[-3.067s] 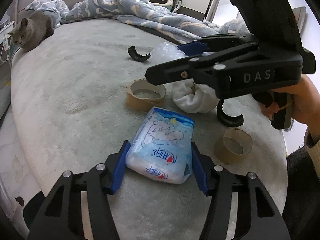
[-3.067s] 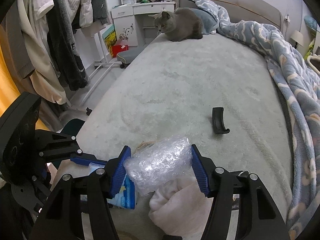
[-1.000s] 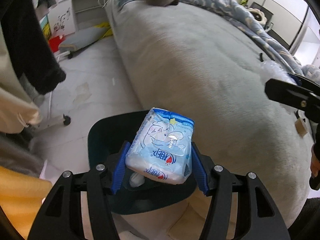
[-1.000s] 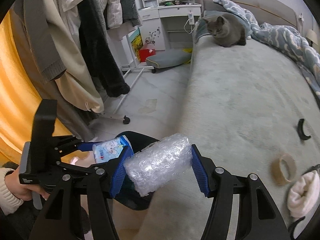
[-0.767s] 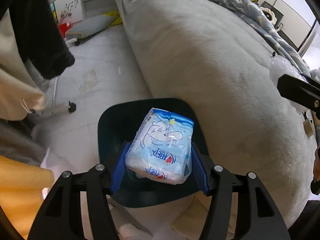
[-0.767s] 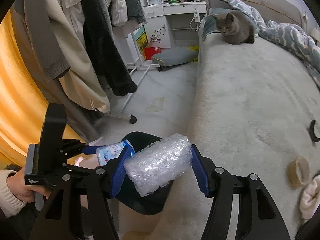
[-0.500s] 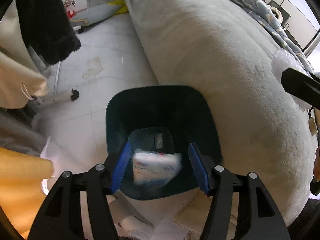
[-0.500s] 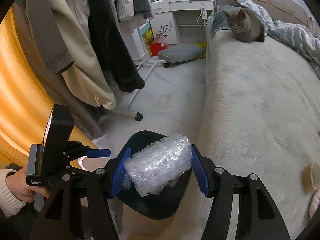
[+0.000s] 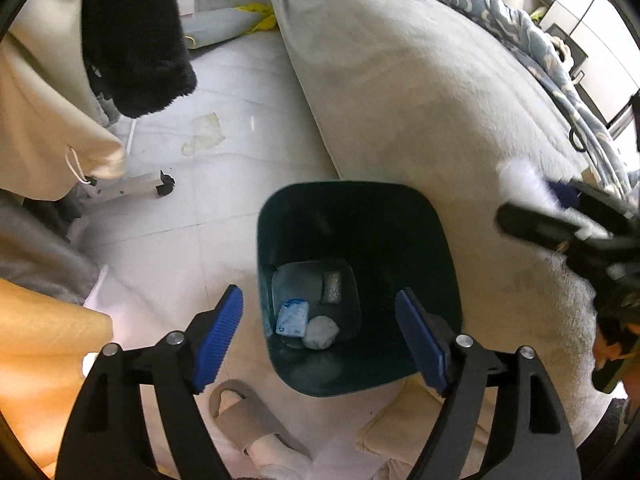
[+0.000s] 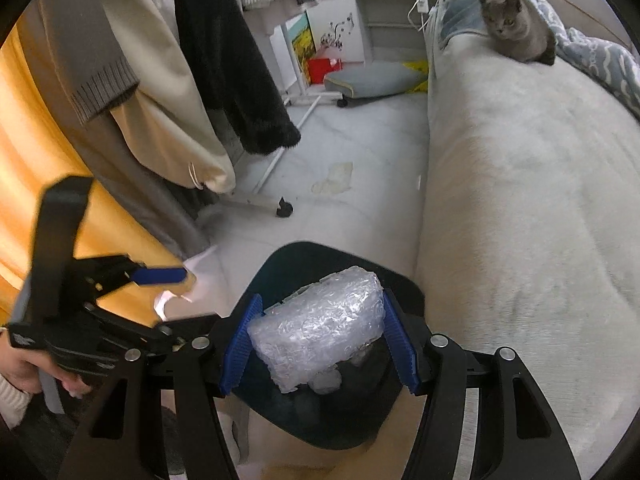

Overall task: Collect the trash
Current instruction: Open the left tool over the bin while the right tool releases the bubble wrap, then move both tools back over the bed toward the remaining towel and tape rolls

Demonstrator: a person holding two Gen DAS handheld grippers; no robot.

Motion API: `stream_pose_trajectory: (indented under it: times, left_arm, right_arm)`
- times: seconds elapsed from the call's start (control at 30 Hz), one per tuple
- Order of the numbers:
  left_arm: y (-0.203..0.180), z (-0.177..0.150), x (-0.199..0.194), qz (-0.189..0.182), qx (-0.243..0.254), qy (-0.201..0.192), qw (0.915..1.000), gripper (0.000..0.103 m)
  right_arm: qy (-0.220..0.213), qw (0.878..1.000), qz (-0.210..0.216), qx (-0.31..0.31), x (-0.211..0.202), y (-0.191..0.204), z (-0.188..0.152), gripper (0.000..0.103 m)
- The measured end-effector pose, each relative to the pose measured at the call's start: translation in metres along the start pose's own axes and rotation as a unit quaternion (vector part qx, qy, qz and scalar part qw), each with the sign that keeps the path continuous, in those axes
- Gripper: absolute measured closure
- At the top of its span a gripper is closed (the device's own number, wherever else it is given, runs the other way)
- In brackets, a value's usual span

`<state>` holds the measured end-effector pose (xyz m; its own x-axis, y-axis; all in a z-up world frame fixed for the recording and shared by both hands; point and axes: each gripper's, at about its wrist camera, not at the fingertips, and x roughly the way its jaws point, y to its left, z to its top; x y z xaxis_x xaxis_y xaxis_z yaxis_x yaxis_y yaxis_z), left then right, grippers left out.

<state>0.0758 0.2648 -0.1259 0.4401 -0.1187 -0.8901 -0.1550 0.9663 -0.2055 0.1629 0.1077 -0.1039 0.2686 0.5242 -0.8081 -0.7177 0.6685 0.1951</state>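
A dark green trash bin (image 9: 436,240) stands on the floor beside the bed. At its bottom lie the blue-and-white tissue pack (image 9: 293,317), a white wad (image 9: 321,332) and other scraps. My left gripper (image 9: 320,334) is open and empty above the bin's near rim. My right gripper (image 10: 318,338) is shut on a roll of bubble wrap (image 10: 320,322) and holds it over the bin (image 10: 280,268). It shows blurred at the right of the left wrist view (image 9: 560,216).
The grey bed (image 9: 420,92) runs along the bin's right side, with a grey cat (image 10: 512,28) at its far end. Coats (image 10: 168,80) hang on a wheeled rack to the left. A slipper (image 9: 248,424) lies on the floor before the bin.
My left gripper opened and the tissue pack dropped to the bottom of the bin. My right gripper moved with the bubble wrap from over the bed to above the bin.
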Motion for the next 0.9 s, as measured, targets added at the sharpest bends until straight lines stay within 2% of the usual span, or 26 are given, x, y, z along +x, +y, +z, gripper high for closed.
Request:
stream_pose_trajectory:
  times: [0.23,0.57,0.67,0.73,0.9]
  left_arm:
    - [0.014,0.004,-0.02,-0.002,-0.008,-0.039,0.9992,0.021]
    - [0.017,0.012,-0.058,-0.019,0.005,-0.122,0.9924,0.031]
    - [0.017,0.014,-0.065,-0.026,0.008,-0.137,0.9902,0.033]
    - [0.017,0.015,-0.068,-0.031,0.007,-0.144,0.9891,0.033]
    - [0.013,0.018,-0.074,-0.041,0.008,-0.157,0.9868,0.033]
  right_arm:
    - [0.039,0.999,-0.012,-0.012,0.032,0.008,-0.008,0.042]
    - [0.094,0.995,-0.026,-0.036,0.066,0.022,-0.024,0.041]
    - [0.106,0.993,-0.027,-0.04,0.072,0.024,-0.028,0.037]
    - [0.11,0.993,-0.029,-0.041,0.074,0.026,-0.03,0.028]
    - [0.116,0.992,-0.028,-0.044,0.074,0.03,-0.029,0.028]
